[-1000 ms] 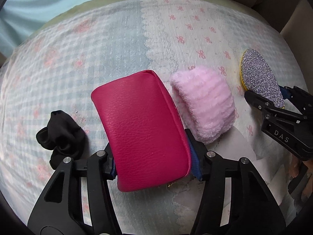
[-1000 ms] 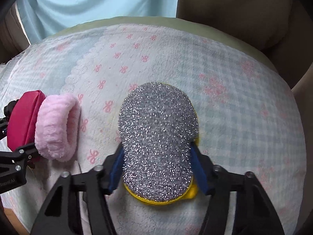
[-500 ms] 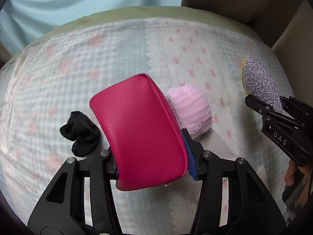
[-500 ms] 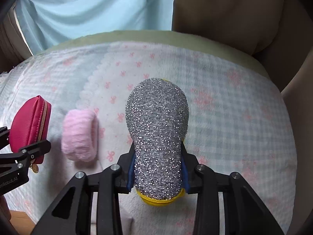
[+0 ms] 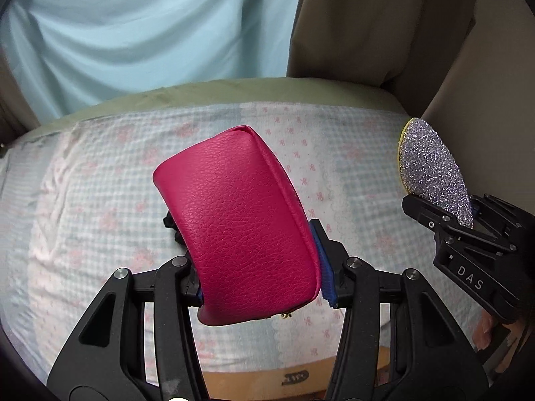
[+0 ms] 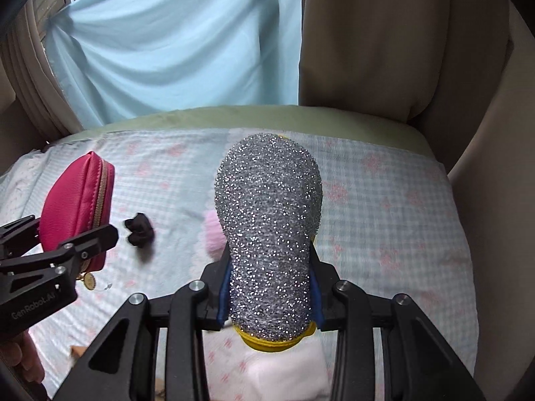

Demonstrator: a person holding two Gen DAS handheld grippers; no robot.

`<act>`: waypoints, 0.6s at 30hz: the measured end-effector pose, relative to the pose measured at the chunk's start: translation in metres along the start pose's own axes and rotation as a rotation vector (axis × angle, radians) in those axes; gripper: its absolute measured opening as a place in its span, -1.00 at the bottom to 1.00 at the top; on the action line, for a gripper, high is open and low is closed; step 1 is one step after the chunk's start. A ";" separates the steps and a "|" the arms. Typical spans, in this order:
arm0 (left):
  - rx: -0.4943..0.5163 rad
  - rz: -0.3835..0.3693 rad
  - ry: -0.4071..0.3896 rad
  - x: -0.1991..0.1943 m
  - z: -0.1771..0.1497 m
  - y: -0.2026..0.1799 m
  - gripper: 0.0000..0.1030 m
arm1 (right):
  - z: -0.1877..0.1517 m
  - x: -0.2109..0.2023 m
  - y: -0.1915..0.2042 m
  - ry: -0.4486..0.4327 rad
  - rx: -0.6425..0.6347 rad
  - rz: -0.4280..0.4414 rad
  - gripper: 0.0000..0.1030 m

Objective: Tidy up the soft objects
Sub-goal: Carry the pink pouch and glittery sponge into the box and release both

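Pouch [image 5: 240, 227], pink leather, hangs above the checked blanket [image 5: 100, 200], clamped in the left gripper [image 5: 259, 287]; the right gripper [image 6: 269, 295] squeezes a glittery sponge [image 6: 269, 234] over the pink scrunchie [image 6: 212, 237], black scrunchie [image 6: 139, 234] nearby.

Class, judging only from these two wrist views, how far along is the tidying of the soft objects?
Done: nothing looks sorted yet. In hand: the left gripper holds the pink pouch and the right gripper holds the glittery sponge, both lifted above the cloth. Left: the black scrunchie and the pink fluffy item lie loose on the cloth.
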State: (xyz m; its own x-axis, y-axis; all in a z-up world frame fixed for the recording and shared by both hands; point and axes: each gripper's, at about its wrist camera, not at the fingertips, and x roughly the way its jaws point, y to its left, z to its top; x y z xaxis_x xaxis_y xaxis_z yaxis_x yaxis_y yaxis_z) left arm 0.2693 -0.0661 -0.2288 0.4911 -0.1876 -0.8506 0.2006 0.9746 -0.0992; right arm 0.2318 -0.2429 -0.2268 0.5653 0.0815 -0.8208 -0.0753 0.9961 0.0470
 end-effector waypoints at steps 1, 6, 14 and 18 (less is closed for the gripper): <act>0.006 -0.001 -0.008 -0.013 -0.003 -0.002 -0.12 | -0.003 -0.013 0.003 -0.004 0.002 0.002 -0.34; 0.023 -0.009 -0.029 -0.071 -0.025 -0.010 -0.12 | -0.018 -0.076 0.021 -0.010 0.019 0.013 -0.34; 0.031 -0.044 0.002 -0.144 -0.088 -0.017 -0.12 | -0.062 -0.133 0.050 0.051 0.050 0.036 -0.34; 0.020 -0.064 0.052 -0.158 -0.126 -0.019 -0.12 | -0.102 -0.136 0.067 0.117 0.043 0.052 -0.34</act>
State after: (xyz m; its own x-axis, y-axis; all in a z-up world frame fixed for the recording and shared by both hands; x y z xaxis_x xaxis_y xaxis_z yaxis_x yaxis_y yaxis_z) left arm 0.0808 -0.0394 -0.1579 0.4318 -0.2426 -0.8687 0.2476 0.9580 -0.1445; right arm 0.0660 -0.1913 -0.1700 0.4615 0.1311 -0.8774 -0.0656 0.9914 0.1137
